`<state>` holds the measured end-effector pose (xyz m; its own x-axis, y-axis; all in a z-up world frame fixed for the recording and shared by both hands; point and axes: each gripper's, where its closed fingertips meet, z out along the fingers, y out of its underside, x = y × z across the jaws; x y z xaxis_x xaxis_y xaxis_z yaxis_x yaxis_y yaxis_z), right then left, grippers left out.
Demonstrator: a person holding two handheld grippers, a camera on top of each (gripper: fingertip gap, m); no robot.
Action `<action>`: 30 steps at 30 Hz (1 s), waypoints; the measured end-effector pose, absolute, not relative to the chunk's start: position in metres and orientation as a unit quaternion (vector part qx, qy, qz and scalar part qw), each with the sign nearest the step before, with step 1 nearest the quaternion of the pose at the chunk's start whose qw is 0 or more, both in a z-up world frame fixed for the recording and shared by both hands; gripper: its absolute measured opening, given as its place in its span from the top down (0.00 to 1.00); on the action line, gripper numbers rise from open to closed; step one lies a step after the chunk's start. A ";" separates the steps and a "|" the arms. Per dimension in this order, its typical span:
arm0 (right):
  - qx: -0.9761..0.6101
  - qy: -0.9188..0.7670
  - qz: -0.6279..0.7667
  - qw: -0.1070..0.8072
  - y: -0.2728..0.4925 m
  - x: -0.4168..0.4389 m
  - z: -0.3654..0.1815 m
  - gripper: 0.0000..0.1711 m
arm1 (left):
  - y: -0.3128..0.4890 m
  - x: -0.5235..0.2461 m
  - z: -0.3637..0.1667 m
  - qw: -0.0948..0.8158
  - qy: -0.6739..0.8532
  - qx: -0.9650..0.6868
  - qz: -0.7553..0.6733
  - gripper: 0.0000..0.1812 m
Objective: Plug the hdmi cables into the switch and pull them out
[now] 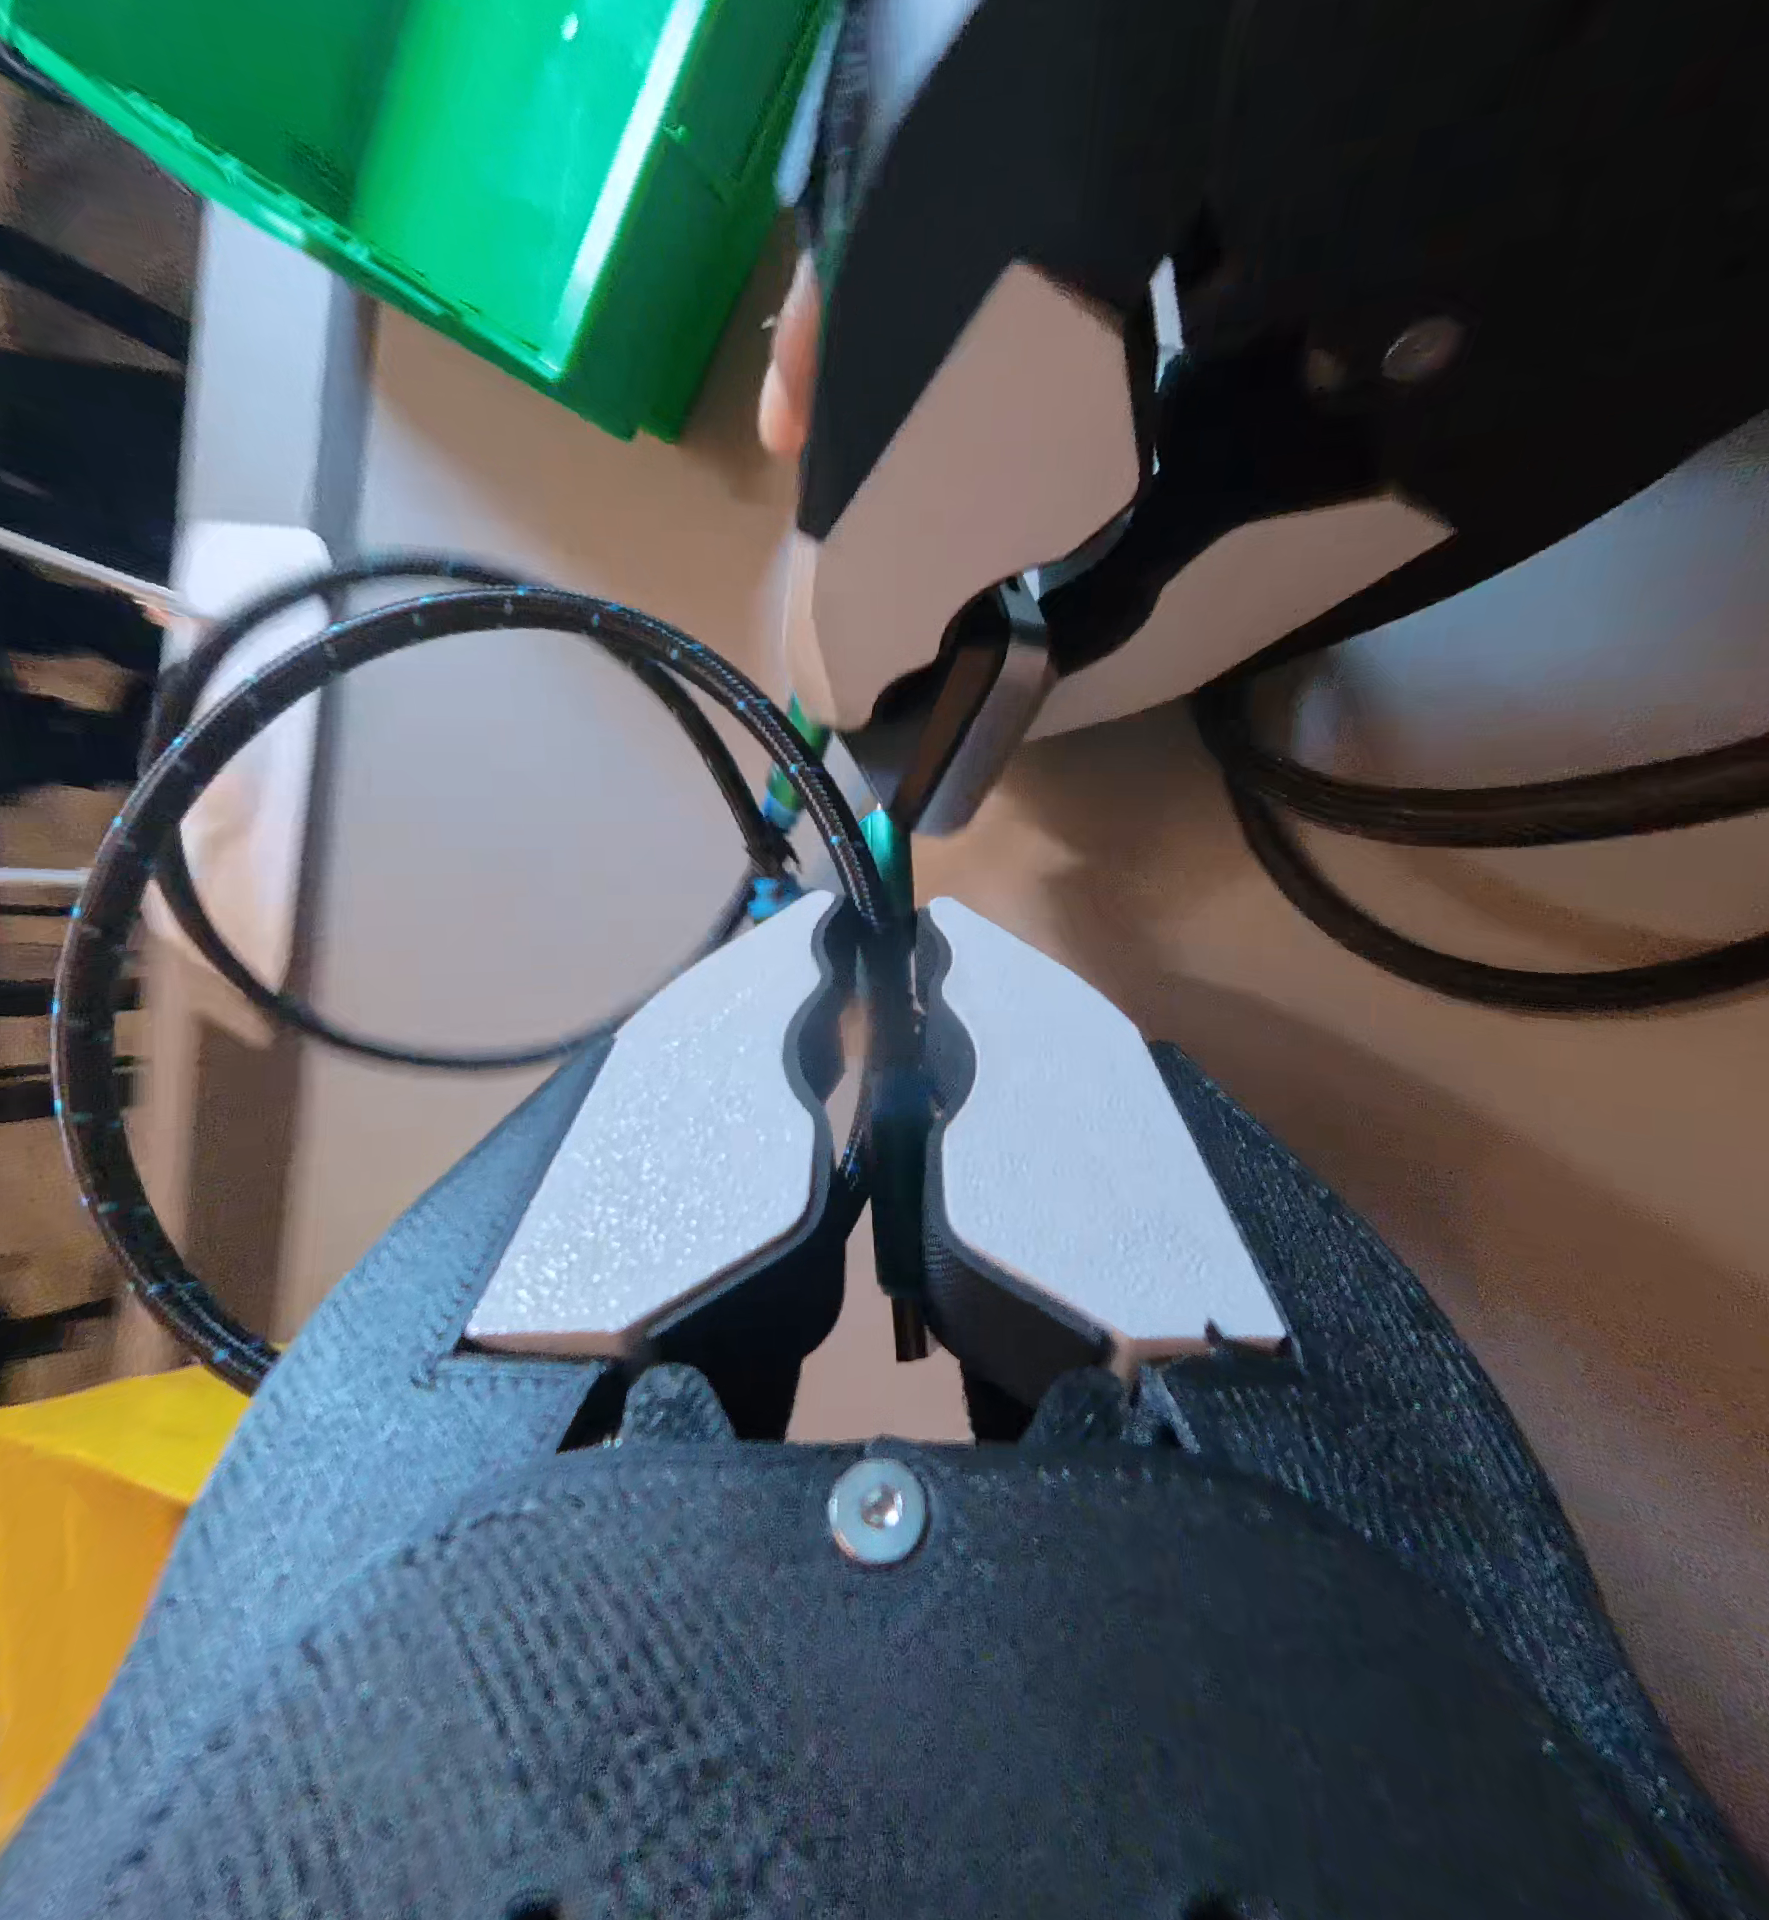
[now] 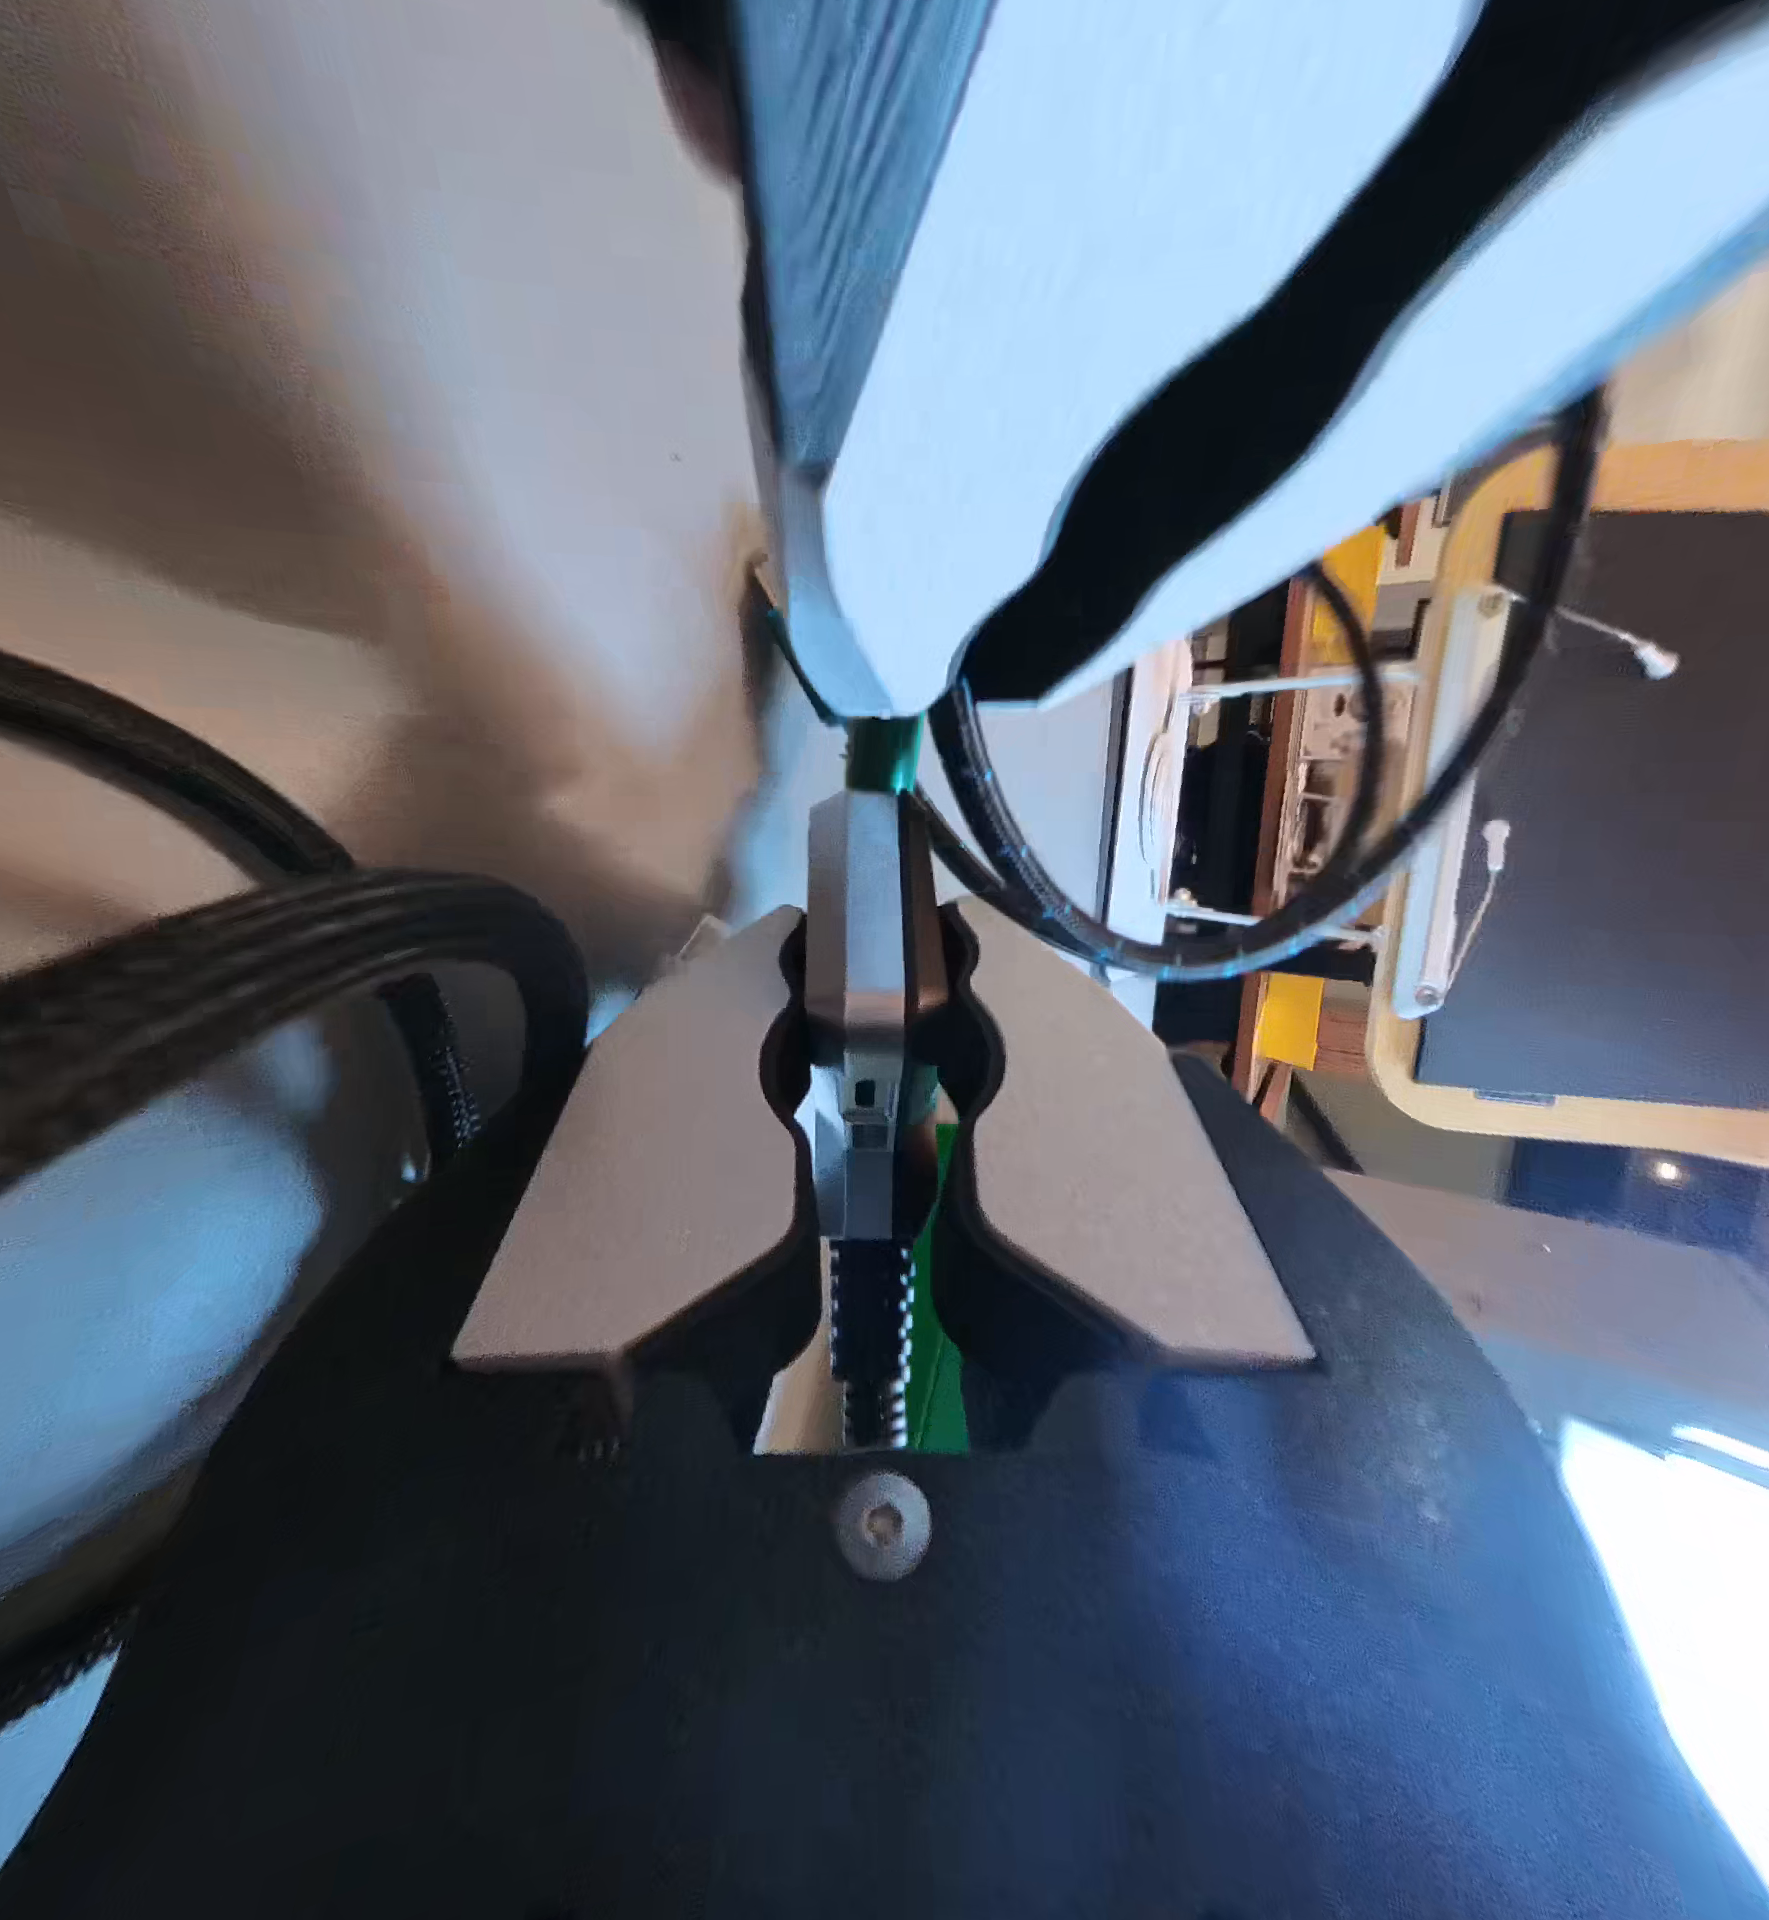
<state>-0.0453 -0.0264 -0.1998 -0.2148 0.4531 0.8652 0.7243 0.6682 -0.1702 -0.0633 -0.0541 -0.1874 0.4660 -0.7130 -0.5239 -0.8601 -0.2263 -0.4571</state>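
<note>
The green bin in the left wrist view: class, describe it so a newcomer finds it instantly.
Start at the left gripper, shut on a thin black cable, then look to the top left. The green bin fills that corner, tilted; only the yellow box at bottom left is as bright.

each gripper, left [image 1: 880,935] and right [image 2: 875,935], has a black, ribbed printed body. the fingers [image 1: 672,1132] carry pale grey plates with wavy inner edges. one silver screw [image 1: 878,1509] sits at the centre.
</note>
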 end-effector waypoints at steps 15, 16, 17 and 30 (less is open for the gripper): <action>-0.313 -0.768 0.135 0.542 -0.060 -0.033 -0.169 0.87 | -0.083 -0.053 -0.158 0.457 0.576 -0.677 -0.035 0.94; -0.311 -0.770 0.136 0.541 -0.060 -0.033 -0.170 0.87 | -0.085 -0.052 -0.159 0.456 0.576 -0.678 -0.042 0.93; -0.309 -0.771 0.137 0.540 -0.061 -0.033 -0.170 0.87 | -0.086 -0.051 -0.159 0.456 0.574 -0.678 -0.054 0.93; -0.315 -0.771 0.143 0.535 -0.061 -0.033 -0.173 0.87 | -0.082 -0.052 -0.163 0.445 0.541 -0.711 -0.065 0.93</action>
